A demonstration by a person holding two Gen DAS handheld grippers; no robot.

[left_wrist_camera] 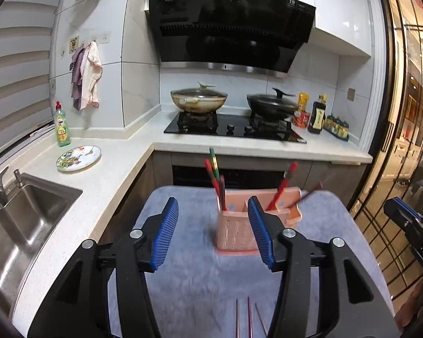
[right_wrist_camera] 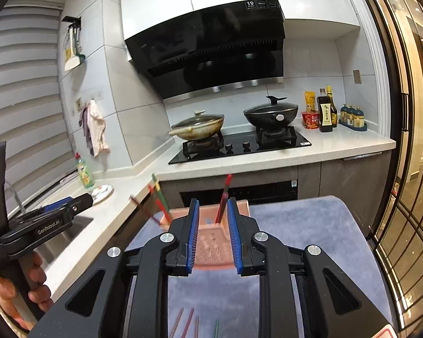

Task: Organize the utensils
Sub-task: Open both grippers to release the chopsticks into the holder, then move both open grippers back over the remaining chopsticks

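Observation:
A pink utensil holder (left_wrist_camera: 235,232) stands on a grey-blue mat (left_wrist_camera: 189,278), with several red and green chopsticks (left_wrist_camera: 217,174) standing in it. My left gripper (left_wrist_camera: 213,231) is open and empty, its jaws on either side of the holder, short of it. Loose chopsticks (left_wrist_camera: 248,321) lie on the mat below it. In the right wrist view the holder (right_wrist_camera: 211,246) sits between my right gripper's (right_wrist_camera: 211,233) blue pads, which stand partly apart and hold nothing. A red chopstick (right_wrist_camera: 224,197) rises from the holder. More loose chopsticks (right_wrist_camera: 187,322) lie on the mat.
A white counter (left_wrist_camera: 112,163) wraps around the left, with a steel sink (left_wrist_camera: 22,219), a patterned plate (left_wrist_camera: 79,157) and a green soap bottle (left_wrist_camera: 62,126). A black hob (left_wrist_camera: 234,128) carries two lidded woks. Sauce bottles (right_wrist_camera: 325,111) stand at the right. A glass door (right_wrist_camera: 409,169) is at the right.

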